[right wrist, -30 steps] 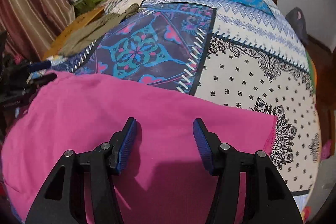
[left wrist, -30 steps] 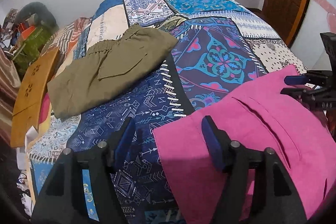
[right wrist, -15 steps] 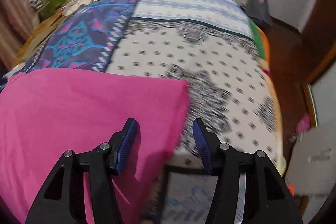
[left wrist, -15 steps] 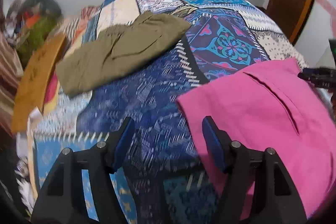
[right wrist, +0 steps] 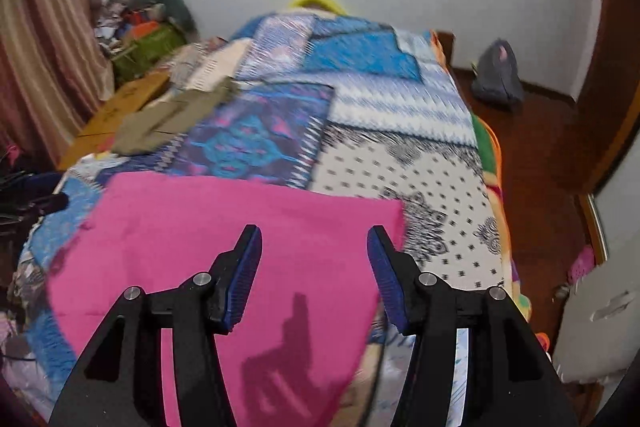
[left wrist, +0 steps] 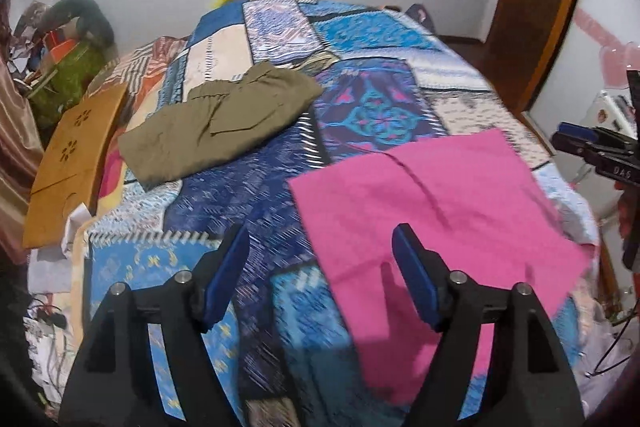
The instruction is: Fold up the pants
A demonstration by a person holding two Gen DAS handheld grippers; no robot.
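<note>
Folded pants (left wrist: 436, 203) (right wrist: 224, 247) lie flat on the bedspread (left wrist: 256, 187) (right wrist: 400, 131), at the near end of the bed. A second folded pair (left wrist: 216, 131) (right wrist: 168, 123) lies farther back and to the left, well apart. A wooden board (left wrist: 72, 155) rests at the bed's left edge, just beside that pair. Left gripper (left wrist: 320, 275) hangs above the first pair's left edge; right gripper (right wrist: 314, 267) above its right part. A bag (right wrist: 496, 75) sits on the floor right of the bed.

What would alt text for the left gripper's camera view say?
Folded pink pants lie flat on a patchwork bedspread, below the open, empty left gripper. Folded olive pants lie farther back, and the right gripper pokes in from the right edge.
</note>
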